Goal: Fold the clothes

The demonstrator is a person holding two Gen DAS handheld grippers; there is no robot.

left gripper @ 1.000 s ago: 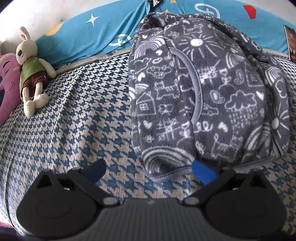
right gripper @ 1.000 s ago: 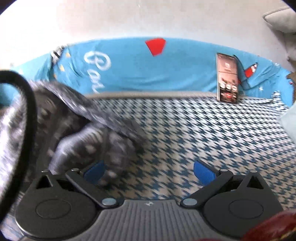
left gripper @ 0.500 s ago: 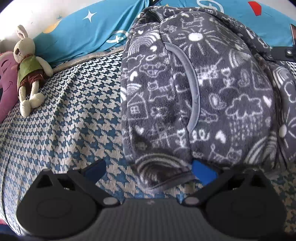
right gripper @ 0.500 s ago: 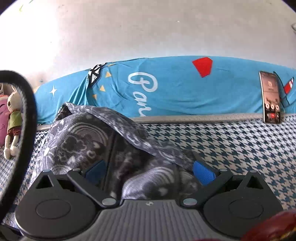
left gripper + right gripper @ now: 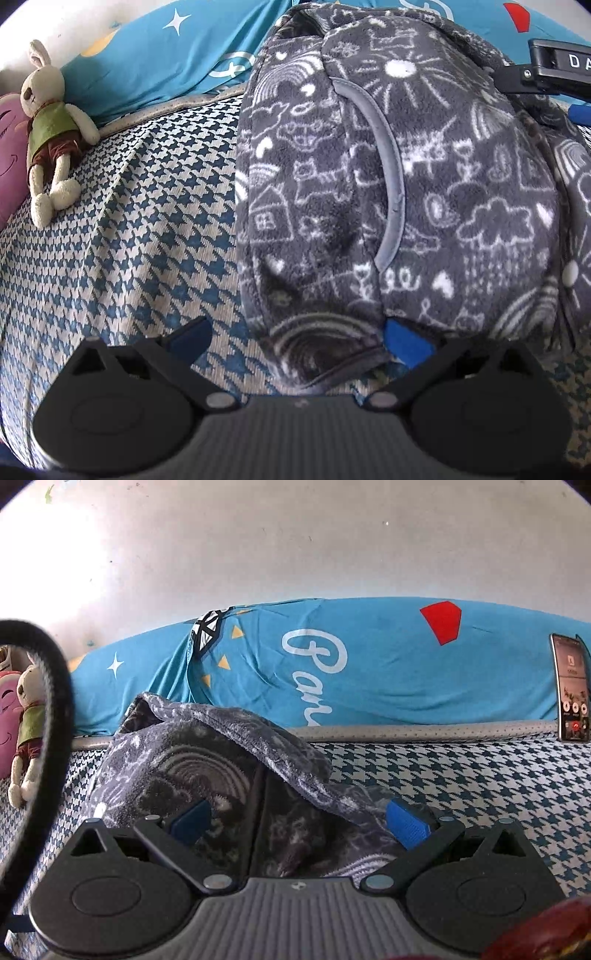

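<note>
Two grippers meet at the fleece, which lies folded on the bed. Our left gripper has its jaws wide apart around the fleece's near hem, gripping nothing. Our right gripper is equally spread, straddling the fleece's far-side fold. Left of the fleece lies a toy rabbit.
</note>
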